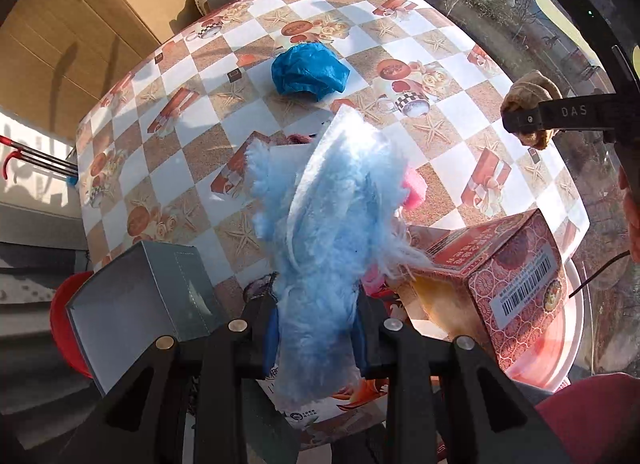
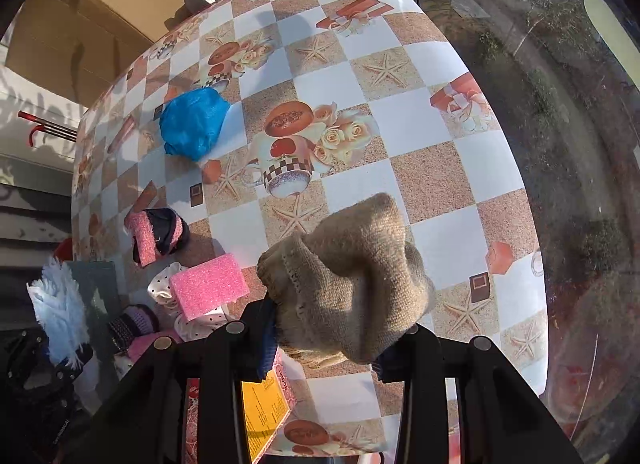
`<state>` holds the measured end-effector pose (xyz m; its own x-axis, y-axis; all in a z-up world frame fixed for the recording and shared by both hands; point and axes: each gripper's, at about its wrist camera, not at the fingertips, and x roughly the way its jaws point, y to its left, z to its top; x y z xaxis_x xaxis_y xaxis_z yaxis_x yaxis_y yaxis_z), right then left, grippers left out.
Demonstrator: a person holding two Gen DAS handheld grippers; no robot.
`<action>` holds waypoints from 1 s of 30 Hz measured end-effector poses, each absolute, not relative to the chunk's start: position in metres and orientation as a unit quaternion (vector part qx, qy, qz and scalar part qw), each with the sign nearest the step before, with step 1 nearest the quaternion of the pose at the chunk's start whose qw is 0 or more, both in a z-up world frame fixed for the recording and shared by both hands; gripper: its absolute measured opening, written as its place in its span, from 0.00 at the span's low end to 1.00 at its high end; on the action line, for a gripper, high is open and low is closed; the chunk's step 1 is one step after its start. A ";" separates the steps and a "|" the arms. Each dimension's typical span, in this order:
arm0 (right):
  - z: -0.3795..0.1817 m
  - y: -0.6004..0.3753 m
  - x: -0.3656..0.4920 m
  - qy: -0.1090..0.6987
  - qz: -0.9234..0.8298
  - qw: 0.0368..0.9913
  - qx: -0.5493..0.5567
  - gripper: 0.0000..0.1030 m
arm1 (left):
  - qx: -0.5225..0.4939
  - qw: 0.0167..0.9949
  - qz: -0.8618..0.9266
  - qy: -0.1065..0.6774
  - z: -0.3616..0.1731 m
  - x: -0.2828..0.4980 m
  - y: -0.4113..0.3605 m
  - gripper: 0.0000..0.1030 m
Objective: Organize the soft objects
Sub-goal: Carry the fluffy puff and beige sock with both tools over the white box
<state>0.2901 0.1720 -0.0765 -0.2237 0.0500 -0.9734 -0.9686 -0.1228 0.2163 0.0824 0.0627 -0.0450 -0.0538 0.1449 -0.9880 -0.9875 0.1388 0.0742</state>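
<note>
The left gripper (image 1: 316,328) points down over a table covered in a checkered oilcloth printed with starfish, cups and gift boxes (image 1: 404,28). Its jaws are pinched in on a fluffy pale-blue fabric piece (image 1: 332,224), which stands up between the blue pads and is lifted clear of the tabletop. The right gripper (image 2: 324,348) is likewise closed narrowly on a rolled beige knitted sock (image 2: 352,276), held above the near right part of the table; in the left wrist view that gripper and its sock show at the right edge.

A crumpled bright-blue plastic cover (image 1: 310,74) lies alone toward the far middle of the table, well apart from both grippers. At the near left, a cluster of soft things sits together: a pink foam sponge block (image 2: 208,286) resting on a white satin cloth with black dots (image 2: 164,288), a dark fabric bundle wrapped around a second pink sponge (image 2: 158,236) just beyond it, and a purple-and-black knitted item (image 2: 134,324) nearer still.

An open grey cardboard box (image 1: 140,296) stands at the near left edge. A red patterned carton with a barcode label (image 1: 504,284) sits at the near right edge.
</note>
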 end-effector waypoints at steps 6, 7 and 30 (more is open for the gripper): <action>-0.045 0.142 0.278 0.503 0.608 0.439 -0.428 0.37 | -0.392 0.583 0.506 0.501 -0.030 0.085 0.033 0.31; -0.040 0.137 0.274 0.502 0.611 0.440 -0.425 0.37 | -0.385 0.587 0.507 0.499 -0.026 0.083 0.029 0.31; 0.032 0.007 0.058 0.404 0.726 0.301 -0.469 0.37 | -0.413 0.520 0.645 0.379 0.025 -0.066 -0.101 0.31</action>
<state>0.0585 0.0075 0.0315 -0.3794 0.0582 -0.9234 -0.8150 -0.4934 0.3038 -0.0663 -0.1010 0.0248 -0.1189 0.3573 -0.9264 -0.9833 -0.1717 0.0600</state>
